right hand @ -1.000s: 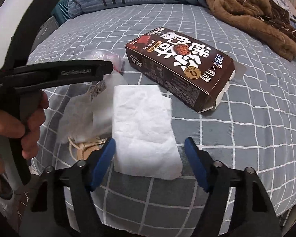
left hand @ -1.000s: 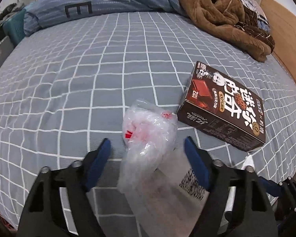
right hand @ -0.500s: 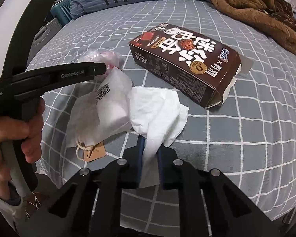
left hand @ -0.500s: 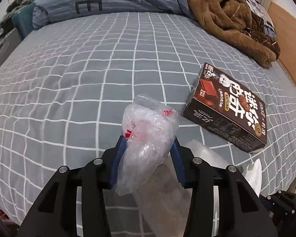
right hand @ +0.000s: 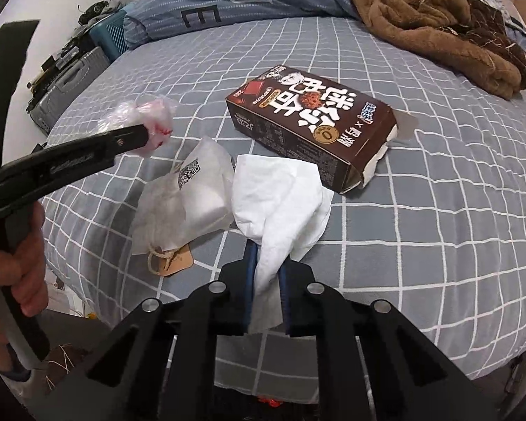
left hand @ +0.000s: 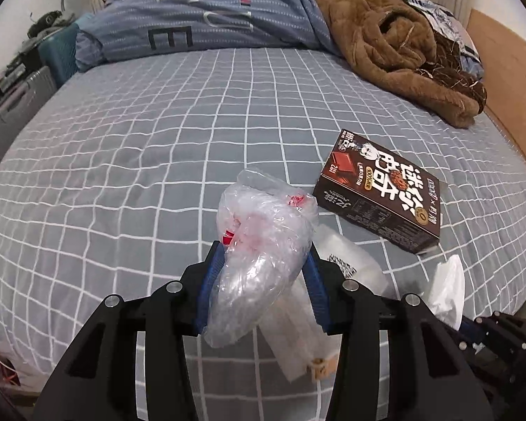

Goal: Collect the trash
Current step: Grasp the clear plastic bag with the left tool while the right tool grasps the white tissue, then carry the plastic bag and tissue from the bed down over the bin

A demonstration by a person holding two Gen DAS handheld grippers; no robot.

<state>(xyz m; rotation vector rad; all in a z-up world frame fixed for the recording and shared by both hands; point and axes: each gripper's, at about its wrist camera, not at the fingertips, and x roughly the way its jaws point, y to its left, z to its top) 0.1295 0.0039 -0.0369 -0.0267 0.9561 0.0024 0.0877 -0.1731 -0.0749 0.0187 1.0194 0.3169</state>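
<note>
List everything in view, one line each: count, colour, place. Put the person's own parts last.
plastic bag: 1, clear with red print, between the left gripper's pads, above the bed
tissue: 1, white, pinched in the right gripper
box: 1, brown, lying on the bed, one end open
pouch: 1, white with a tan tag, on the bed beside the tissue
bed: 1, grey sheet with white grid
duvet: 1, blue, at the far end of the bed
blanket: 1, brown, far right corner
suitcases: 2, grey and teal, beside the bed
left gripper: 1, black, blue pads
right gripper: 1, black, blue pads
hand: 1, on the left gripper's handle
</note>
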